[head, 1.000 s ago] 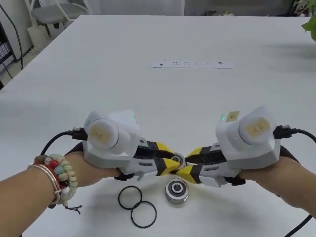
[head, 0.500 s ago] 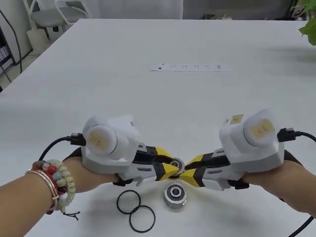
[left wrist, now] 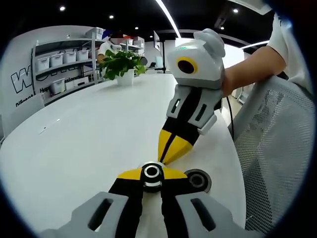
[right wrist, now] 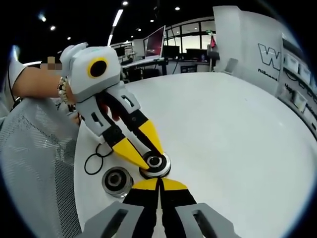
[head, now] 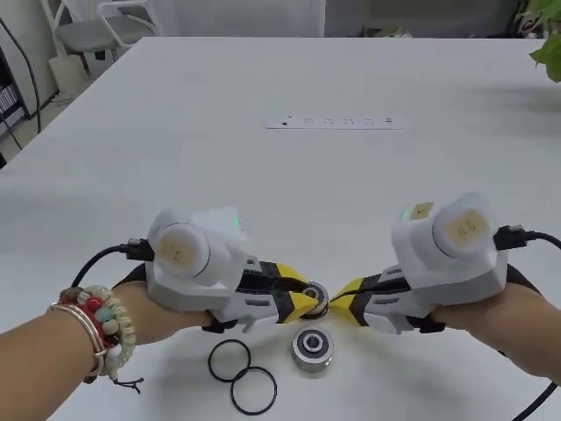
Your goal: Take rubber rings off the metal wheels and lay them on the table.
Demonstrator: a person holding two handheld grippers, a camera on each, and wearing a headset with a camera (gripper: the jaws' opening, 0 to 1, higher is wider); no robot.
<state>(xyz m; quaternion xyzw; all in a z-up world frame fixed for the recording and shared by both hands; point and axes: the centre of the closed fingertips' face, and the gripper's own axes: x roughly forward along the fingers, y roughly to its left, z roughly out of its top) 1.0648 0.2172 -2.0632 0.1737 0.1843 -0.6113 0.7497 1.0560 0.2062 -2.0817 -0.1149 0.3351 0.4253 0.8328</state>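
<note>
My left gripper is shut on a small metal wheel and holds it just above the white table. In the left gripper view that wheel sits between my yellow tips, its dark rubber rim still on it. My right gripper points at the wheel from the right with its jaws together, tips at the wheel's edge. A second wheel lies on the table below both grippers. Two black rubber rings lie flat to its left.
A white power strip lies across the middle of the table. A chair stands beyond the far left corner, and plant leaves reach in at the far right. The table's near edge is close below the rings.
The right gripper's tips have drawn back slightly to the right from the held wheel. The left gripper keeps its grip. The wheel and rings on the table have not moved.
</note>
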